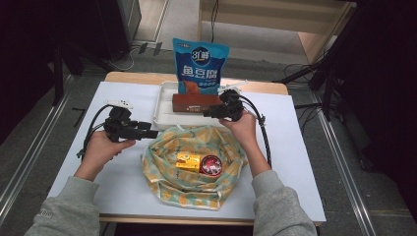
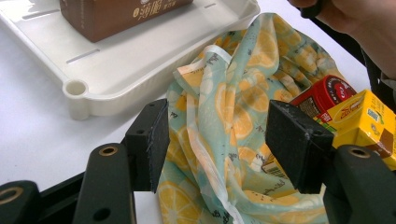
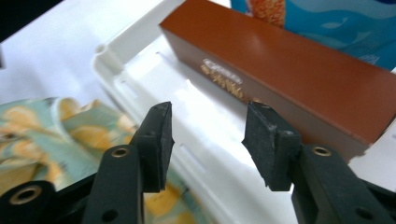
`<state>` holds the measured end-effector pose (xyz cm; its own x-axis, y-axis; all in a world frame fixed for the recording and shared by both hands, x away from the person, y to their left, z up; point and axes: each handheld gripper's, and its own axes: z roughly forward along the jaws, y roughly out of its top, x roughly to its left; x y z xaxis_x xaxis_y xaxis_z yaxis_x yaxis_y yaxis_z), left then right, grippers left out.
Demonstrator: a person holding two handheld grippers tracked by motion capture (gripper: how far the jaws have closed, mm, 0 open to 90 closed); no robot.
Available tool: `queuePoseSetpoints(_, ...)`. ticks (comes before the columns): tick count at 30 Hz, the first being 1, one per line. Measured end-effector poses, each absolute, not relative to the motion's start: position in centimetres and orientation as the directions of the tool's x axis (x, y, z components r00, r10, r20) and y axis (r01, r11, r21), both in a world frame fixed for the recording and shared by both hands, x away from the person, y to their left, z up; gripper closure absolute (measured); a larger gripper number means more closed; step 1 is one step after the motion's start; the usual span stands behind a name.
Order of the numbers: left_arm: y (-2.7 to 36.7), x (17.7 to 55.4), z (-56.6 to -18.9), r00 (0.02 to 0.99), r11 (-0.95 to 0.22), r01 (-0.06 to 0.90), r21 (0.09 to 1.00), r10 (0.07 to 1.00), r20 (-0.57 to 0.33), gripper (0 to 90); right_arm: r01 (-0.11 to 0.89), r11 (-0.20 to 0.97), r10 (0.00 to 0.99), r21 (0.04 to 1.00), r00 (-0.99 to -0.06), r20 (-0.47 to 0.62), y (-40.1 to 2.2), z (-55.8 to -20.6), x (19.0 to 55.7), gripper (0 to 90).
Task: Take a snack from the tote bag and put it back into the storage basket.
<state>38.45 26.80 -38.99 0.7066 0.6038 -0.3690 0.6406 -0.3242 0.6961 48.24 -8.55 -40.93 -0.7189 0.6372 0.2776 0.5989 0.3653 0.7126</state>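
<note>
High view: a lemon-print cloth bag (image 1: 194, 164) lies open on the white desk (image 1: 305, 162), so its yellow carton (image 1: 189, 161) and red can (image 1: 211, 165) are within reach. Behind it a long brown box (image 1: 195, 103) rests in a white plastic tray (image 1: 164, 105).

Left gripper view: the left tongs (image 2: 217, 140) stand released astride the bag's rim, probably to hold it open.

Right gripper view: the right tongs (image 3: 208, 140) gape empty over the tray, beside the box, apparently just set down.

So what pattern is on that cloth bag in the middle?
Orange and lemon slices on pale green, on the cloth bag; clearest in the left gripper view.
</note>
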Motion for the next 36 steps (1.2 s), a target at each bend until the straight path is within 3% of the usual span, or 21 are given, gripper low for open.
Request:
queuePoseSetpoints(8,26.7,38.5,-39.0,0.709,-0.331,0.64,0.693,0.602,-0.367,39.5,0.585,0.345,0.62,0.734,-0.729,0.29,-9.9,-40.4,46.3,46.5)
queuePoseSetpoints(36,24.3,36.8,-37.9,0.768,-0.394,0.596,0.7,0.535,-0.352,39.4,0.515,0.44,0.558,0.736,-0.799,0.227,-10.7,-40.6,41.6,45.2)
